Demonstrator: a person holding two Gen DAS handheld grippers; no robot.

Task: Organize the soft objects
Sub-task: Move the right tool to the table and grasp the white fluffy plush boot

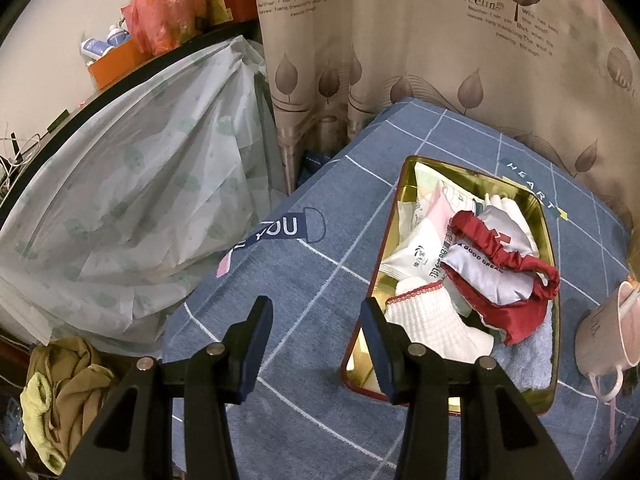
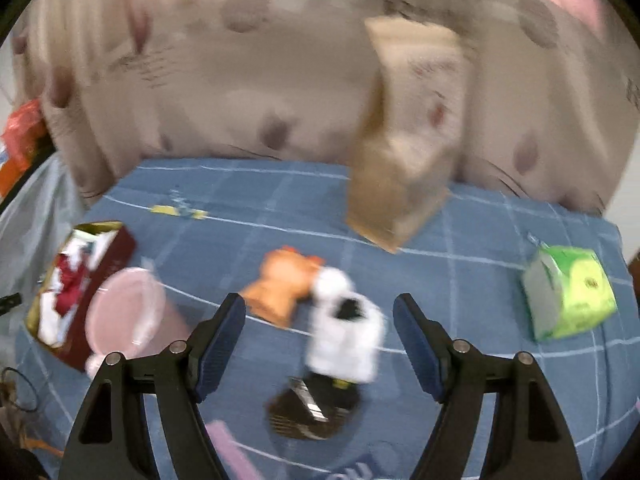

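Both claws gape empty: ahead of the right gripper [image 2: 319,344] lie a white toy [image 2: 344,336] and orange toy [image 2: 280,290], unsorted; beside the left gripper [image 1: 316,344], the tin [image 1: 404,184] already holds an eye mask [image 1: 496,268] and sock [image 1: 432,320]

Curtain [image 1: 460,40] print: "Romantic feelings". Blue checked bedsheet [image 1: 304,292] labels: "YOU" and "HEART". Silver eye mask [image 1: 488,268] in tin: "A GOOD DREAM".

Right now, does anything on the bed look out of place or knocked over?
Yes: the pink cup lies on its side beside the tin box of soft things, and the brown paper bag looks tilted, though blur hides details.
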